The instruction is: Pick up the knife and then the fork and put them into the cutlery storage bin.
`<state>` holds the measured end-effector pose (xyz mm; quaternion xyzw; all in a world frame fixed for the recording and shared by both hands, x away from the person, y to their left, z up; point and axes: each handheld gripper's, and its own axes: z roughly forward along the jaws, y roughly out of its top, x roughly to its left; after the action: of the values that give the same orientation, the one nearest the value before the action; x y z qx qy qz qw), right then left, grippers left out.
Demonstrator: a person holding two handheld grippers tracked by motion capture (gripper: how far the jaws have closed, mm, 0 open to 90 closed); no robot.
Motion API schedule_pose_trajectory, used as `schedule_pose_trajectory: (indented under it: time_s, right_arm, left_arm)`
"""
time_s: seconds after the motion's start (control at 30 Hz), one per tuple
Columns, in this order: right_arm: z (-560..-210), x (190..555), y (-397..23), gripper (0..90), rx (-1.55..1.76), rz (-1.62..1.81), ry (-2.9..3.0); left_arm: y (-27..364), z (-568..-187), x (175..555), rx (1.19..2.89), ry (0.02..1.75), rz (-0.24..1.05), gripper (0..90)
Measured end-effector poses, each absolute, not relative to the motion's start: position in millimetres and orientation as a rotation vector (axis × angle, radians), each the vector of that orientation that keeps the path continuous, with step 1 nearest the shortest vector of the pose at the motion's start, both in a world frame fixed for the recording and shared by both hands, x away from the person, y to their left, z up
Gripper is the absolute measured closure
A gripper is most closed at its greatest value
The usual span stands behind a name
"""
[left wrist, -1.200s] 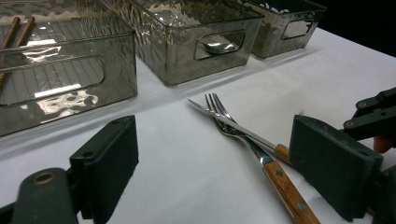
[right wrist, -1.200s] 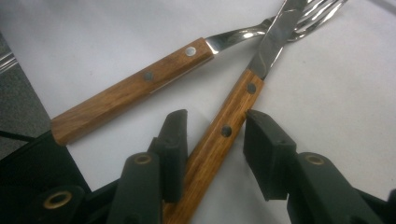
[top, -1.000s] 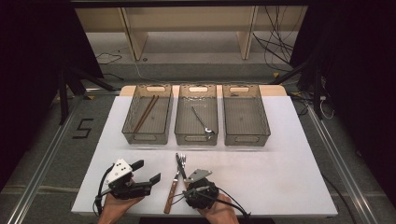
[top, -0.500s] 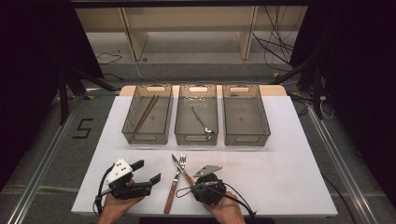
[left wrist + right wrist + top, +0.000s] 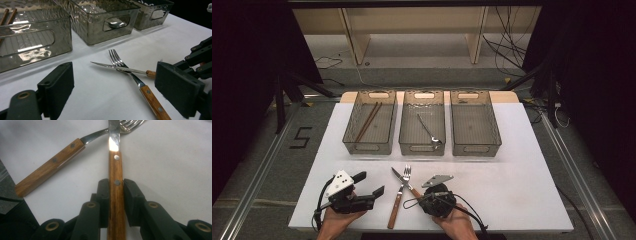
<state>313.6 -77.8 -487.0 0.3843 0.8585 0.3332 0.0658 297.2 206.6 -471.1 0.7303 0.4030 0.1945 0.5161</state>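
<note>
Right hand-held gripper [image 5: 115, 202] newly around one knife [image 5: 115, 170]

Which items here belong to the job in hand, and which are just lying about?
In the job:
- knife, wooden handle between the right tongs, whose jaws have just been closing on it
- fork, crossed under the knife
- three bins: left, middle, right

Lying about:
- left tongs, open, idle
- cables on the floor
- shelf unit behind the table
</note>
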Motion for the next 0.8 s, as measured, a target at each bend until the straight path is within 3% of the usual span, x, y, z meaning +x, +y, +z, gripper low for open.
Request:
schedule_pose_trajectory:
  time_s: [0.43,0.8]
  right_arm:
    - [-474,315,-84,76.4,1.107,1.045,2.566]
    - [-437,326,-112,76.4,1.118,1.163,2.437]
  left_arm:
    - [206,-471,297,1.758,0.971,0.469,15.6]
    - [206,-472,298,1.763,0.971,0.467,15.6]
